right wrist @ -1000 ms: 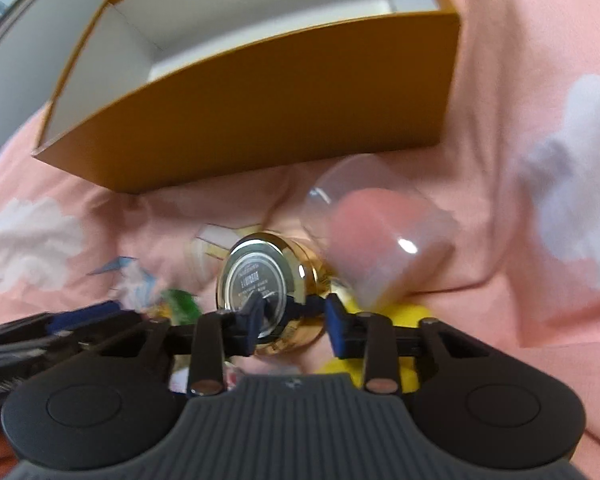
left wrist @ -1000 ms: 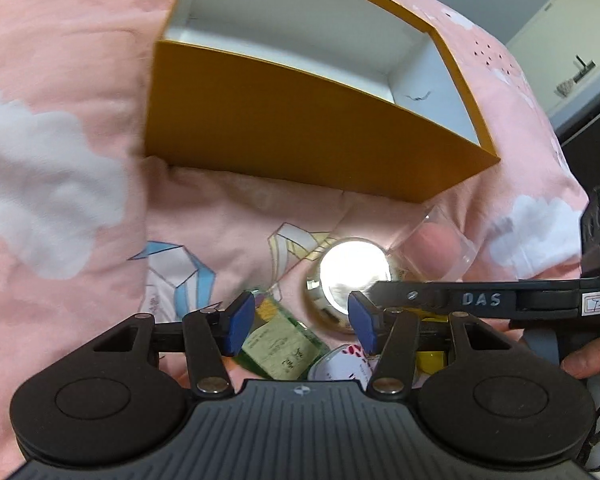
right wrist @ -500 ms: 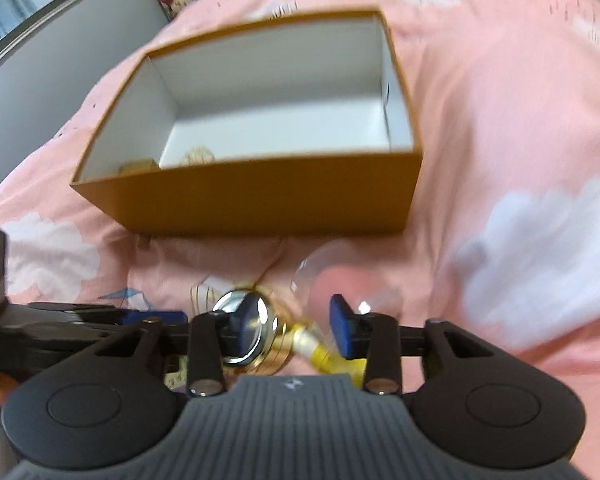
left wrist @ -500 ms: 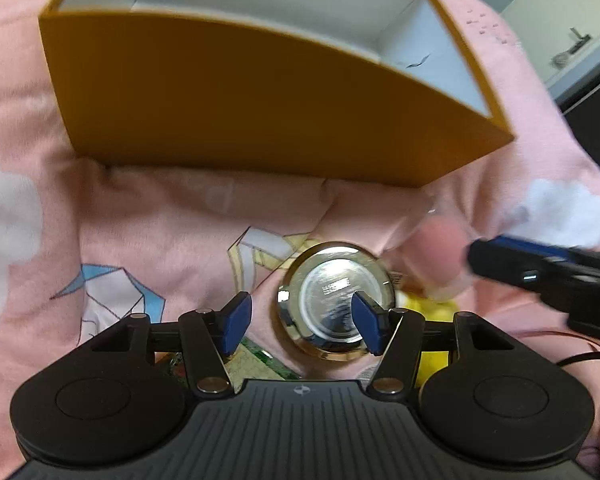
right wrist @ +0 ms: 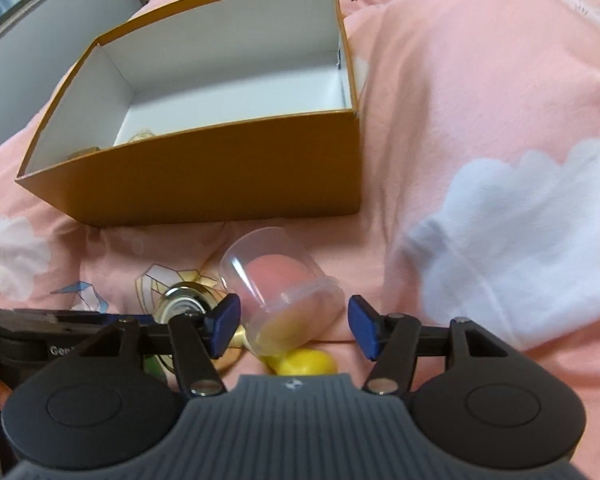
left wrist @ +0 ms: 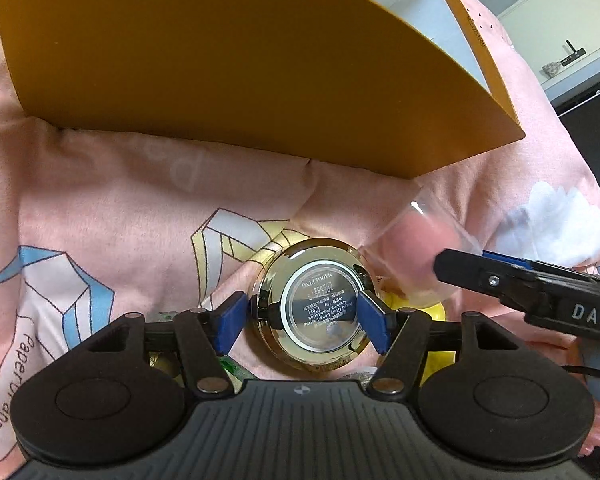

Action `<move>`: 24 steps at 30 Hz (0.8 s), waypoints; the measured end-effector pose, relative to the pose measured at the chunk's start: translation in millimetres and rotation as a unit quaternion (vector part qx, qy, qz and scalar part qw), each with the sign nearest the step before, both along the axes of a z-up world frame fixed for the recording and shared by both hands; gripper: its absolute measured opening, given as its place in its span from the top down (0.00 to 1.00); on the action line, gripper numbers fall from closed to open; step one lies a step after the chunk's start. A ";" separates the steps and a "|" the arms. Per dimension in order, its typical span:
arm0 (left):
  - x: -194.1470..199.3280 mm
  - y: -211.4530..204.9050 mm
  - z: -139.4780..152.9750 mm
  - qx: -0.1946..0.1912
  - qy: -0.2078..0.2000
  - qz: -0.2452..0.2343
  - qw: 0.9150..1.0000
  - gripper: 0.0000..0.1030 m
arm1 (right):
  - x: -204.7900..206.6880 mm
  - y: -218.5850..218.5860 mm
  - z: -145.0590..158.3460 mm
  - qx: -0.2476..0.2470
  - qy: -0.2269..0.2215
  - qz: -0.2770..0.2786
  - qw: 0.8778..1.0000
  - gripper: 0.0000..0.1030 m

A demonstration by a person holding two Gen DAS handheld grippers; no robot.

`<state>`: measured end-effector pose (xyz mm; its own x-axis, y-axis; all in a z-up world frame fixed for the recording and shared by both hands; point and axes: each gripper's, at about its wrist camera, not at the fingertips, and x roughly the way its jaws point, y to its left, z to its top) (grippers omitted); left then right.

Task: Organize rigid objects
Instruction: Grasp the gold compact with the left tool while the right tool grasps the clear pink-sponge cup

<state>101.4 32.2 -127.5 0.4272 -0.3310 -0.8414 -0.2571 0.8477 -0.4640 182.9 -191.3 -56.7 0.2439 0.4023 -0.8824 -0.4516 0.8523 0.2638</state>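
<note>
A: What changed just now?

B: Both sets of tongs have just been opening. A second ago the right tongs (right wrist: 294,326) sat nearly shut against the gold compact (left wrist: 314,304); now they stand apart, straddling the clear capsule (right wrist: 278,280) with the pink sponge inside, pads not pressing it.

A: And the left?

B: The left tongs (left wrist: 302,322) have come down lower over the compact since a second ago. Its round body now sits between the blue pads, close on both sides. I'd say the tongs are apart and not clamped, though the right pad overlaps the rim in that view, so contact is hard to rule out.

A: Where does everything lie?

B: On the pink bedspread (right wrist: 480,100), just in front of the orange box's (right wrist: 220,172) near wall. The compact and capsule are touching or nearly so, with a yellow piece (right wrist: 306,362) under the capsule. The box is almost bare; a couple of small things show in its left corner.

A: So for the task?

B: Looks like a split: each hand lining up its own object for the box.
</note>
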 end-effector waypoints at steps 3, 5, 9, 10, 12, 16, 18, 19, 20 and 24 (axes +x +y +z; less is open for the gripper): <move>-2.1 2.4 -1.4 -0.010 -0.003 0.007 1.000 0.27 | 8.4 -1.5 -10.8 0.022 0.021 -0.001 1.000 0.33; -0.8 3.5 -2.8 -0.014 -0.003 0.009 1.000 0.26 | 12.1 -3.0 -20.1 0.042 0.044 -0.005 0.998 0.31; 1.0 1.0 -3.8 -0.013 -0.005 0.011 1.000 0.21 | 19.3 -4.8 -33.1 0.081 0.076 -0.020 0.994 0.31; 0.5 1.4 -3.4 -0.014 -0.006 0.012 1.000 0.20 | 20.3 -5.6 -33.8 0.087 0.079 -0.022 0.993 0.35; 0.5 1.2 -3.7 -0.016 -0.008 0.014 1.000 0.18 | 19.2 -5.7 -30.3 0.092 0.076 -0.020 0.993 0.38; 3.0 -3.4 -5.3 -0.016 -0.008 0.012 1.000 0.13 | 10.9 -3.0 -15.5 0.072 0.043 -0.009 0.996 0.38; 2.7 -4.5 -3.7 -0.020 -0.013 0.013 1.000 0.22 | 5.6 -0.8 -6.6 0.052 0.022 -0.006 0.998 0.38; 1.6 -3.0 -3.8 -0.026 -0.017 0.019 0.999 0.30 | 3.4 0.4 -4.0 0.040 0.012 -0.006 0.999 0.38; 0.3 -1.9 -3.5 -0.029 -0.018 0.023 0.999 0.30 | 1.3 1.2 -1.7 0.029 0.001 -0.007 1.000 0.38; -6.1 -1.1 3.6 -0.018 -0.029 0.030 0.999 0.42 | -9.0 6.5 7.5 -0.002 -0.022 0.008 1.000 0.38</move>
<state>95.3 31.1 -123.9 0.4949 -0.3336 -0.8023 -0.2782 0.8139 -0.5100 173.9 -184.8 -49.2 0.2758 0.4031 -0.8726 -0.4753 0.8462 0.2407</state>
